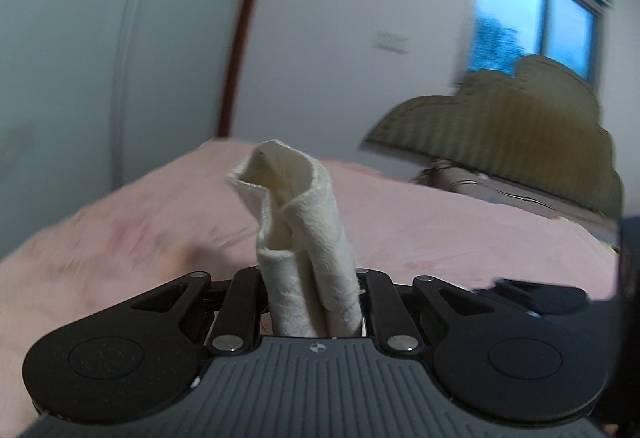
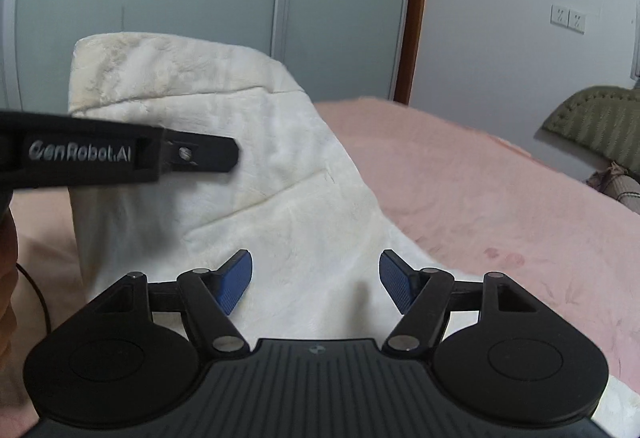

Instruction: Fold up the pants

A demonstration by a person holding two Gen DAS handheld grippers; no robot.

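left gripper [image 1: 316,298]: jaws closed on a bunch of cream pants [image 1: 298,222] | cloth stands up between the fingers, rolled at top | under it: pink bedcover [image 1: 460,238] | behind, blurred: headboard [image 1: 520,125], window [image 1: 532,17]

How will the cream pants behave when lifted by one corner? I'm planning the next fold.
Probably floppy: the pants drape and crease from where the left hand-held gripper pinches a bunched edge. They look soft and fuzzy, so they likely won't slip from the pads. The free part will probably drag across the pink bedspread rather than lift flat.
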